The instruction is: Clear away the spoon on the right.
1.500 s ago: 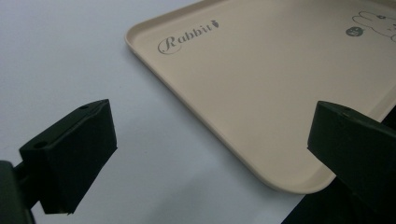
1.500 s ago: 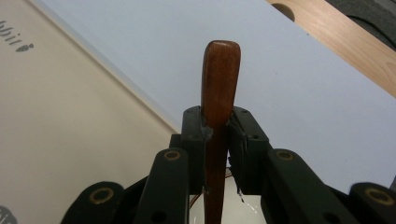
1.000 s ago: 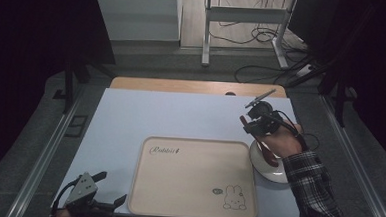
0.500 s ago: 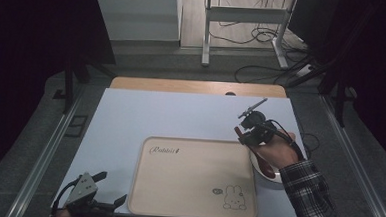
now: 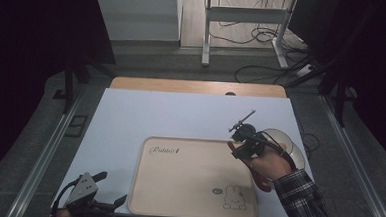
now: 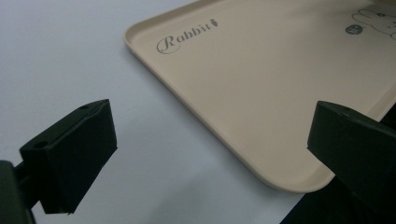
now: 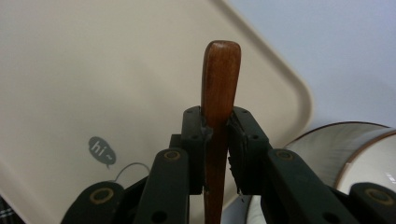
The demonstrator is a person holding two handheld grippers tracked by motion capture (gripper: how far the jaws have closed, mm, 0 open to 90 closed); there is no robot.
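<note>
1. Over the right edge of the beige tray (image 5: 187, 183), the right gripper (image 5: 243, 142) is being held by a hand (image 5: 268, 165), its jaws clenched on a brown wooden handle (image 7: 219, 93).
2. Just right of the tray, white bowls (image 5: 284, 143) are being left on the table (image 5: 180, 113).
3. At the tray's near left corner, the left gripper (image 5: 94, 196) is being kept with jaws spread wide, nothing between them.

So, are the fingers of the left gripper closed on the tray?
No. In the left gripper view the fingers stand wide apart and hold nothing, with the beige tray lying untouched on the table beyond them.
</note>
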